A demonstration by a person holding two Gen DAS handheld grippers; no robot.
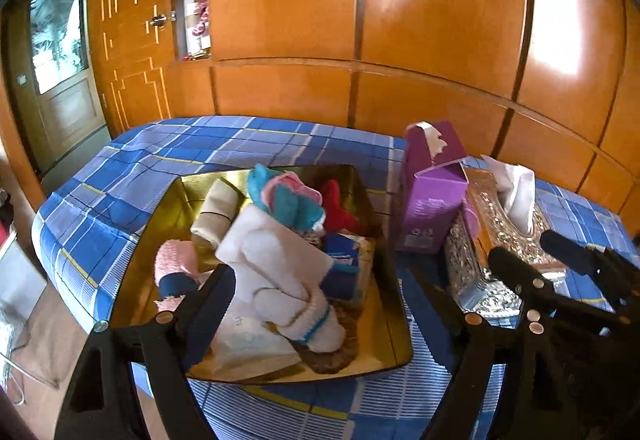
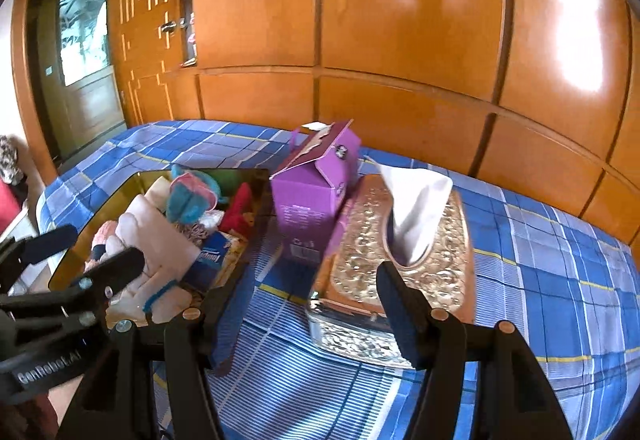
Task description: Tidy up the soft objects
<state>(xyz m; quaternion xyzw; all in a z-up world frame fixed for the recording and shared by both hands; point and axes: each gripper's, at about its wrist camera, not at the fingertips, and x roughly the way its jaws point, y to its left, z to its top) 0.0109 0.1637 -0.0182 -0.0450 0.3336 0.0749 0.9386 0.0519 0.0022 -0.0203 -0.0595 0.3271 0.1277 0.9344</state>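
While the checked blue bedspread (image 1: 240, 143) is lying under everything, a gold tray (image 1: 400, 344) is being shown at the left, heaped with soft things: a pink fluffy cloth (image 1: 176, 260), a beige roll (image 1: 218, 211), a white folded towel (image 1: 276, 264), a teal-and-pink plush (image 1: 280, 195), a red piece (image 1: 336, 203) and a blue tissue pack (image 1: 342, 260). The left gripper (image 1: 332, 304) is being held wide over the tray, gripping nothing. Just right of the tray a torn purple carton (image 2: 316, 195) is standing, touching an embossed gold tissue box (image 2: 400, 264). The right gripper (image 2: 308, 304) is being held part open at that box's near end, nothing pressed between its jaws.
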